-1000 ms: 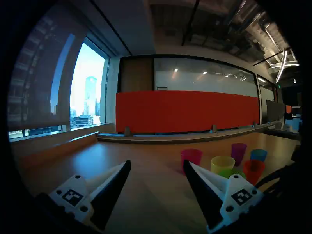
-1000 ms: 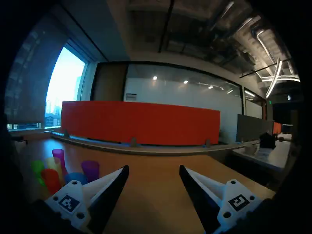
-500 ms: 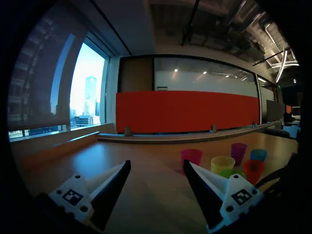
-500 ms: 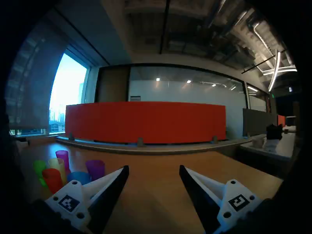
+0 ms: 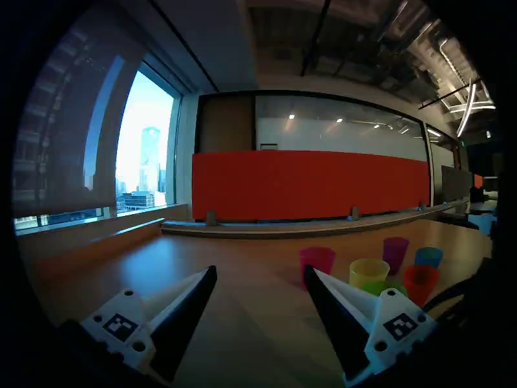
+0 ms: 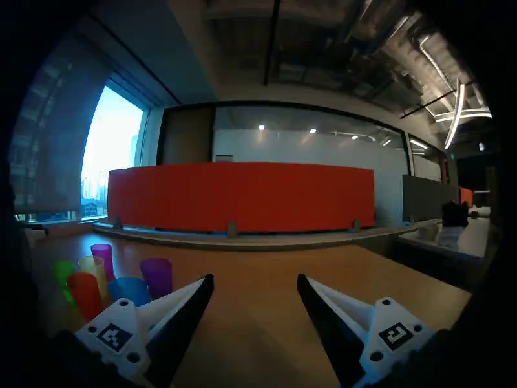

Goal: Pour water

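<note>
The left gripper [image 5: 259, 271], fingers spread and empty, is held low over a long wooden table [image 5: 245, 252]. A cluster of coloured plastic cups [image 5: 368, 271] stands to its right, and its right finger overlaps the pink cup [image 5: 316, 257]. The right gripper [image 6: 254, 279], likewise spread and empty, has the cluster at its left, with a blue cup [image 6: 128, 288] just behind its finger. A red partition panel [image 5: 310, 184] and a bright window [image 5: 145, 155] lie beyond.

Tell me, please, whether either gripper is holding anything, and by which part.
Nothing is held. The left gripper and the right gripper both have open jaws with nothing between them; the cups stand apart on the table.
</note>
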The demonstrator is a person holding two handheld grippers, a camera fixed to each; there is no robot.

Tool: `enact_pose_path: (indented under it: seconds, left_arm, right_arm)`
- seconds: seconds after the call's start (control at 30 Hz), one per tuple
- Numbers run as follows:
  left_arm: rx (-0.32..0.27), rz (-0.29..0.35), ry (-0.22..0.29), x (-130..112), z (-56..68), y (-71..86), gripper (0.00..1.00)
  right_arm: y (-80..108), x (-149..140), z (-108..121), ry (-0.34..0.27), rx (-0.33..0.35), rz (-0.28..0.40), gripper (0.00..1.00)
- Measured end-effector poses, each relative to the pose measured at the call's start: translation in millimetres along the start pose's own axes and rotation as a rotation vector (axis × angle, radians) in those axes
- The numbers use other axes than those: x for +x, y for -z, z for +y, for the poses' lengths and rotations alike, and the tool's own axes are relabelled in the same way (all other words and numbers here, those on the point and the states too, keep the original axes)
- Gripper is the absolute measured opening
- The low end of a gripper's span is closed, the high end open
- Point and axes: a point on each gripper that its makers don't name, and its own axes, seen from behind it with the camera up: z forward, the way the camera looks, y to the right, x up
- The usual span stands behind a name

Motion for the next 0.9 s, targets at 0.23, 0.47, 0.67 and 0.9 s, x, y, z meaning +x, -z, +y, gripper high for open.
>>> enact_pose_path:
  seconds: [0.23,0.47,0.67,0.9]
  left_arm:
    - [0.000,0.000,0.000,-0.1,-0.3,-0.2,1.00]
    - [0.000,0.000,0.000,-0.4,-0.5,0.3,1.00]
    - [0.000,0.000,0.000,-0.4,-0.9,0.2,1.00]
    - [0.000,0.000,0.000,-0.4,-0.5,0.2,1.00]
  right_arm:
    - [-1.3,-3.1,1.5,-0.005,-0.003,-0.006,1.00]
    - [-0.7,-3.0,2.2,-0.007,-0.003,-0.006,1.00]
    - [1.1,-2.2,1.7,-0.007,-0.001,-0.006,1.00]
    - [1.1,-2.4,1.2,-0.009,0.002,-0.009,1.00]
